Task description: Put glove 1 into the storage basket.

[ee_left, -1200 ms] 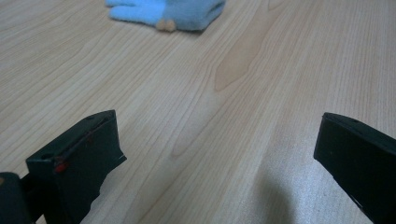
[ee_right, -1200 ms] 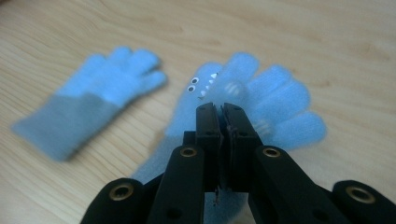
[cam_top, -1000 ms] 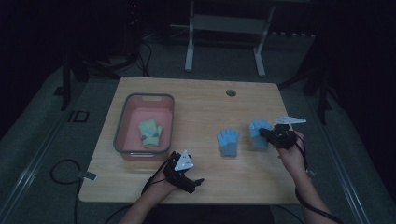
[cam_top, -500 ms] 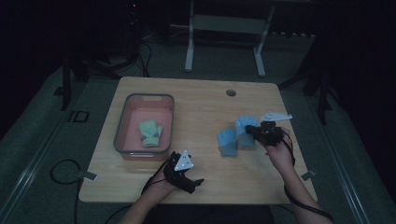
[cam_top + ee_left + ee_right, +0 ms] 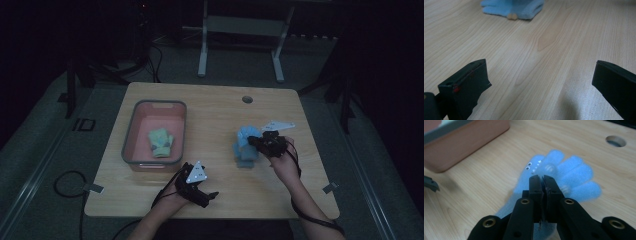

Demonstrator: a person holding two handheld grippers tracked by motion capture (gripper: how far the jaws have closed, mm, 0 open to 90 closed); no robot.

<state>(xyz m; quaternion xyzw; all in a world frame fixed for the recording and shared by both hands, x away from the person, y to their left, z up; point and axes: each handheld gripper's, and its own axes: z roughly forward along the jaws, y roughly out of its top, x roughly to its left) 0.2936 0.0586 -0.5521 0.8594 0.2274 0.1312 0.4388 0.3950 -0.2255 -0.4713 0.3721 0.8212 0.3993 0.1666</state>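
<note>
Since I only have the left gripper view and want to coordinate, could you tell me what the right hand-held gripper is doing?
Observer: The right hand-held gripper is shut, pinching a blue glove.
Operator: Thank you. Is there a container on the table?
Observer: Yes, a pink bin stands on the table's left part, apart from that glove.
Operator: Does it hold anything?
Observer: Green gloves lie inside it.
</note>
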